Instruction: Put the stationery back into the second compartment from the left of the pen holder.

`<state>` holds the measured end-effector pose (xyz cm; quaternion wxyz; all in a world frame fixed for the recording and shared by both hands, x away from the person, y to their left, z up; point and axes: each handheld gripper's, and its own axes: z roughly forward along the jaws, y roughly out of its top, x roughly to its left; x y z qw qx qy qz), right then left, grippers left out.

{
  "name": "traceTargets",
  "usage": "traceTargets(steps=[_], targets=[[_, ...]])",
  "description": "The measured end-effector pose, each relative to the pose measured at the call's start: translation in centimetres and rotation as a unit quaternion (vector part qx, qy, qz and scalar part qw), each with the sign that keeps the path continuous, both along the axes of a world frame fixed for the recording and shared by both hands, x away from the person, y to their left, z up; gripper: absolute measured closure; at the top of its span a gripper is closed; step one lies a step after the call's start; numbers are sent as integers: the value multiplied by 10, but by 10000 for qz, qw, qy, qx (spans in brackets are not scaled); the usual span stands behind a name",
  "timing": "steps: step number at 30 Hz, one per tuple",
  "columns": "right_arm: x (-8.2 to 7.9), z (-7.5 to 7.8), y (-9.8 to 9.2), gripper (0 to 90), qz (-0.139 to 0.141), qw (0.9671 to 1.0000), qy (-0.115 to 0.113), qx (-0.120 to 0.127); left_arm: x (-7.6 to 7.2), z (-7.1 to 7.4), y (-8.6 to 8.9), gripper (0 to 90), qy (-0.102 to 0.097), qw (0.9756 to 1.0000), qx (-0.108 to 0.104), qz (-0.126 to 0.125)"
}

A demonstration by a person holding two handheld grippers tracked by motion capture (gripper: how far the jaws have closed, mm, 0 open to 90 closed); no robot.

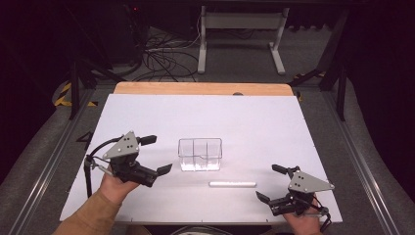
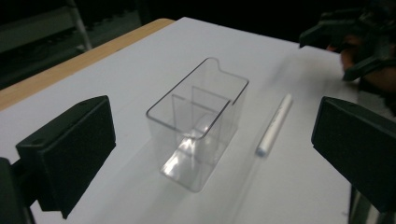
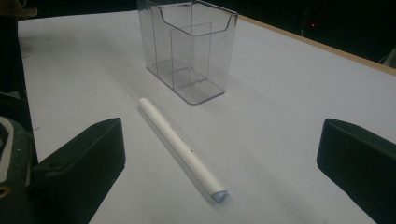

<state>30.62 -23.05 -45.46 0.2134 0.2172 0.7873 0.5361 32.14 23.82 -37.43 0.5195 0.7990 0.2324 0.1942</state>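
White rectangular tabletop (image 1: 147, 112) with a light wooden strip along its far edge. A clear plastic compartmented box (image 1: 199, 154) stands upright near its middle; a white cylindrical pen (image 1: 232, 184) is laid just beside it, apart.

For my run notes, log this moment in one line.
left gripper: open, empty | right gripper: open, empty | white pen: flat on table | clear organizer: upright, empty

Black tools (image 1: 152, 154), grey plates, tan sleeve (image 1: 93, 218)

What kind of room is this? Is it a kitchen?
Probably not a kitchen; more likely a lab or workshop for recording. A person holds a left gripper and right gripper over a white table, with cables across the floor behind.
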Motion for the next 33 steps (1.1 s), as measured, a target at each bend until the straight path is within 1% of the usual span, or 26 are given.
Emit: traceTargets(steps=[1, 2, 4, 5, 7, 9, 11, 13, 15, 17, 19, 20, 21, 22, 24, 25, 28, 29, 32, 33], targets=[[0, 0, 0, 12, -7, 10000, -8, 7, -4, -4, 2, 5, -118, 9998, 88, 103], [0, 1, 0, 11, -14, 10000, -22, 8, -7, -7, 4, 6, -189, 9996, 137, 164], [-1, 0, 1, 11, -26, 10000, -24, 6, -11, -14, 7, 5, -223, 9994, 161, 187], [-1, 0, 1, 10, -26, 10000, -19, -6, -13, -18, 8, 5, -174, 9995, 163, 190], [-1, 0, 1, 7, -34, 10000, -28, -29, -14, -28, 13, 5, -96, 9997, 80, 189], [-1, 0, 2, 2, 17, 10000, -57, -9, -16, -36, 17, 5, 1, 9998, -83, 202], [-2, 1, 3, 0, 37, 10000, -69, -18, -18, -41, 21, 5, 19, 9995, -186, 238], [-2, 0, 3, 0, 20, 10000, -47, -8, -21, -46, 26, 5, -11, 9993, -220, 297], [-3, 1, 3, 0, 16, 10000, -20, 28, -25, -51, 29, 5, -79, 9989, -186, 416], [-2, 2, 3, 0, 0, 10000, -24, 40, -27, -58, 32, 5, -69, 9984, -204, 524], [-2, 3, 3, 0, 12, 10000, -15, 59, -28, -65, 35, 5, 32, 9978, -314, 590], [-2, 3, 3, 0, 47, 10000, -11, 76, -28, -68, 36, 5, 116, 9970, -440, 623], [-2, 3, 3, 0, 99, 9999, 21, 84, -28, -71, 38, 5, 250, 9958, -634, 614], [-1, 3, 4, 0, 135, 9999, 49, 87, -27, -72, 40, 5, 258, 9954, -689, 614], [-1, 3, 5, 0, 175, 9998, 40, 85, -27, -73, 42, 6, 185, 9954, -621, 699], [-1, 4, 6, 0, 176, 9998, 29, 69, -27, -73, 42, 6, 99, 9958, -528, 744], [-1, 6, 8, 0, 177, 9998, 32, 76, -28, -75, 41, 6, -70, 9961, -291, 831], [0, 7, 8, 0, 196, 9998, 35, 68, -28, -76, 41, 6, -101, 9962, -245, 835], [1, 9, 11, 0, 267, 9995, 168, 13, -30, -75, 39, 6, -169, 9963, -169, 827], [2, 10, 13, 2, 271, 9994, 188, -50, -31, -75, 38, 5, -189, 9964, -163, 807]])
